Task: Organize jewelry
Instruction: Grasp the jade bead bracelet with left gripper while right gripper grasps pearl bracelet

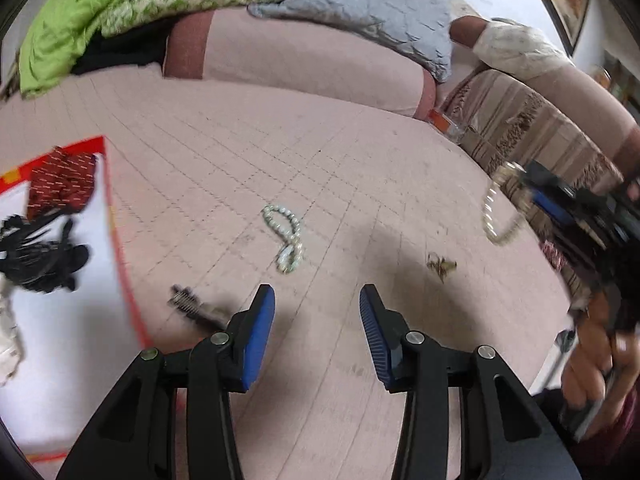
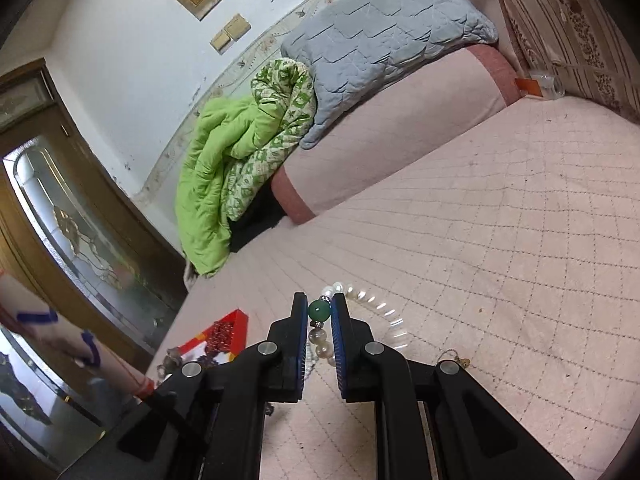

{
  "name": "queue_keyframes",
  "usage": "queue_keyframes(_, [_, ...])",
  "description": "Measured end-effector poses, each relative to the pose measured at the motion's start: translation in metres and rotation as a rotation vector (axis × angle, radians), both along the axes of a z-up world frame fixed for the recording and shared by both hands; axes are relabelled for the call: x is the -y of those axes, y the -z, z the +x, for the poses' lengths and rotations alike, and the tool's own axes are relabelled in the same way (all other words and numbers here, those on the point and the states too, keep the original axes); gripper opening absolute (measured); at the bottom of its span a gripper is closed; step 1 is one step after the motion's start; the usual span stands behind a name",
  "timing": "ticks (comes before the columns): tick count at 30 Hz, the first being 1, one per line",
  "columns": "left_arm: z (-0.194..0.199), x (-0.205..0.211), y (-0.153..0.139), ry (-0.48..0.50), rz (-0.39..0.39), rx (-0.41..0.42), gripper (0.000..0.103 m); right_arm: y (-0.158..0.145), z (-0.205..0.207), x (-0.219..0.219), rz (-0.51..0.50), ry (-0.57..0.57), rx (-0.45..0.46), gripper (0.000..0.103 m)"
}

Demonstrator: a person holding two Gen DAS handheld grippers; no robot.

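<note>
Left wrist view: pale bead necklace [image 1: 285, 238] lies mid-mattress [image 1: 224, 168], a small gold piece [image 1: 440, 266] near it, a red-edged box [image 1: 114, 236] at the left edge. Left gripper [image 1: 317, 304] hangs wide open, holding nothing. Right gripper [image 2: 319, 308] is clamped on a pearl bracelet [image 2: 320, 334] at its green bead, lifted off the mattress; no legible writing.

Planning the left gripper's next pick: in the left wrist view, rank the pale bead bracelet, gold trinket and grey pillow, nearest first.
From the left gripper:
1. Pale bead bracelet, just ahead, slightly left.
2. Gold trinket, ahead right.
3. Grey pillow, far back on the bolster.
</note>
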State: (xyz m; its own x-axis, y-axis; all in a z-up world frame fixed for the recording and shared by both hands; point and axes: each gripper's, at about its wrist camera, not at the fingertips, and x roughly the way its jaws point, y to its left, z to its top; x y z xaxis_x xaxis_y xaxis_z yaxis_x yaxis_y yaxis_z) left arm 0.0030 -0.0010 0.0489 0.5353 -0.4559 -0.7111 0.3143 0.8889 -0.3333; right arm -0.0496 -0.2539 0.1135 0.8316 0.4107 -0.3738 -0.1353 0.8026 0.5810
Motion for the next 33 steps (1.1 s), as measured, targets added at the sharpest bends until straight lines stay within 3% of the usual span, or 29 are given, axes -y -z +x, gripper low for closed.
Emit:
queue_keyframes(3, [0.02, 0.012, 0.008, -0.01, 0.028, -0.029, 0.043, -0.001, -0.004, 0.01, 0.05, -0.019, 0.016, 0.013])
queue_keyframes(12, [0.069, 0.044, 0.035, -0.077, 0.147, -0.081, 0.043, 0.007, 0.003, 0.022, 0.067, -0.001, -0.02, 0.013])
queue_keyframes(14, [0.071, 0.05, 0.035, -0.086, 0.195, -0.062, 0.031, 0.008, 0.005, 0.022, 0.068, -0.001, -0.024, 0.013])
queue_keyframes(15, [0.07, 0.052, 0.035, -0.085, 0.22, -0.048, 0.016, 0.009, 0.006, 0.021, 0.068, -0.002, -0.026, 0.013])
queue_keyframes(16, [0.068, 0.053, 0.035, -0.082, 0.22, -0.039, 0.005, 0.009, 0.007, 0.021, 0.066, -0.003, -0.027, 0.013])
queue_keyframes(21, [0.041, 0.043, 0.024, -0.05, 0.128, 0.01, 0.005, 0.011, 0.011, 0.017, 0.06, -0.007, -0.032, 0.013])
queue_keyframes(33, [-0.017, 0.037, -0.042, -0.02, 0.101, 0.174, 0.005, 0.008, 0.013, 0.001, 0.017, -0.043, -0.026, 0.013])
